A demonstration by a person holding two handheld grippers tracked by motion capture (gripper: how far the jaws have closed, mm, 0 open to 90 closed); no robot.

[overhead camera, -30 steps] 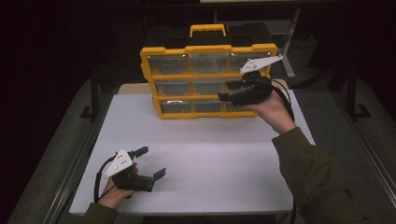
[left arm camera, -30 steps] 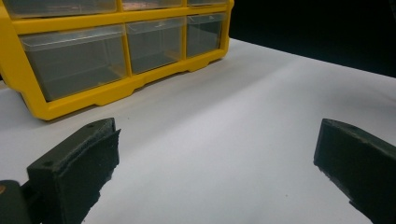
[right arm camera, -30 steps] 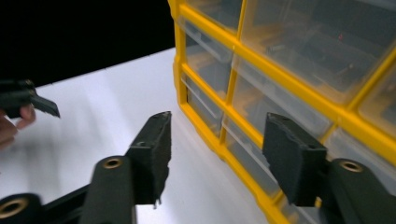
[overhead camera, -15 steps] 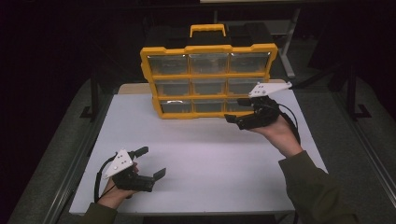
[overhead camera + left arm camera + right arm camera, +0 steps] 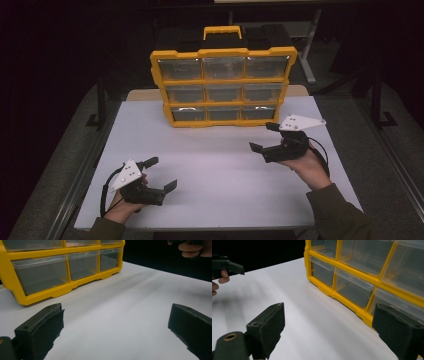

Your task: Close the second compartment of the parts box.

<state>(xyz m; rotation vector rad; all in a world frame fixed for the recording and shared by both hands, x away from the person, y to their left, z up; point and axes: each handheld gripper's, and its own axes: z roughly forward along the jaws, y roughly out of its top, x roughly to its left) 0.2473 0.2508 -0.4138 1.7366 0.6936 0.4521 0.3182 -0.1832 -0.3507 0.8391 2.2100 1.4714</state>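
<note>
A yellow drawer organizer (image 5: 222,53) with clear drawers stands upright at the back of the white table (image 5: 220,200); all its drawers look pushed in. My right gripper (image 5: 262,136) hangs low in front of the organizer's bottom right corner, apart from it. Its jaws have just been opening and stand wide with nothing between them. In the right gripper view (image 5: 329,325) the organizer's yellow frame (image 5: 342,300) runs along the right. My left gripper (image 5: 162,173) rests open at the front left, empty. The left gripper view (image 5: 116,325) faces the organizer (image 5: 37,296) across bare table.
The organizer has a yellow carry handle (image 5: 222,32) on top. Dark metal frame legs stand on the floor left (image 5: 100,100) and right (image 5: 377,100) of the table. The table's front edge lies close under both forearms.
The right gripper came away from the organizer's right-hand drawers, moving down and toward the front right of the table, with its jaws spread wider. The left gripper stayed put.
</note>
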